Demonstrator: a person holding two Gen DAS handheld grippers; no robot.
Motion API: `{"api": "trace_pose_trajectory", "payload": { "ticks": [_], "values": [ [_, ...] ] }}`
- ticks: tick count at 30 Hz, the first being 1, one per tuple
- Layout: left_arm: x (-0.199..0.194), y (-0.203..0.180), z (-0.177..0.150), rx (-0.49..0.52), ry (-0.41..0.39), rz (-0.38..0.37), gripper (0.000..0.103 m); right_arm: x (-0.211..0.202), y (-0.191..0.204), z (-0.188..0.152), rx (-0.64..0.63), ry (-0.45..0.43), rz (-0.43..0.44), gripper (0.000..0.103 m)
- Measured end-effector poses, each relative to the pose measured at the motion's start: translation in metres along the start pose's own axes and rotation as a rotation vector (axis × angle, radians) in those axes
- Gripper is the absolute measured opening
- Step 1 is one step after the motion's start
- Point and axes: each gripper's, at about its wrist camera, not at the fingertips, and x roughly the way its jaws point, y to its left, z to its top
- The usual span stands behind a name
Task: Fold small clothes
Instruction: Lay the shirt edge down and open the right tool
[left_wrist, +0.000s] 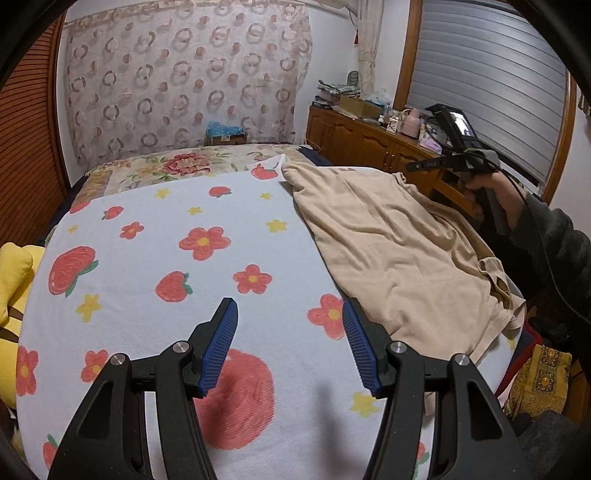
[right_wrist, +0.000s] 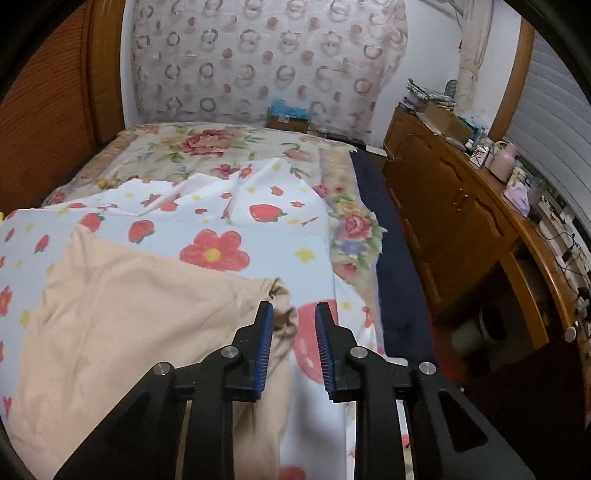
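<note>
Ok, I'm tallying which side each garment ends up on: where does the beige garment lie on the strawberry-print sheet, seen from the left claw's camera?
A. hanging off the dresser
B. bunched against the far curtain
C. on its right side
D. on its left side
C: the beige garment is spread over the right part of the strawberry-print sheet, beside the open left claw.

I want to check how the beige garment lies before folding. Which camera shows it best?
The left wrist view: the beige garment shows nearly whole, spread on the strawberry sheet by the bed's edge, with the right gripper raised beyond it. The right wrist view shows only one part, cut by the frame and the fingers.
</note>
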Motion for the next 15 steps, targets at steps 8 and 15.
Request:
{"api": "trace_pose_trajectory", "payload": {
  "ticks": [8,15],
  "values": [
    [0.006,-0.018,-0.002,0.022,0.010,-0.038,0.060,-0.049,0.000,-0.057,0.015,-0.036,0.111,0.025],
    [0.016,-0.040,-0.004,0.056,0.034,-0.076,0.060,-0.089,0.007,-0.106,0.014,-0.056,0.214,0.025]
  ]
}}
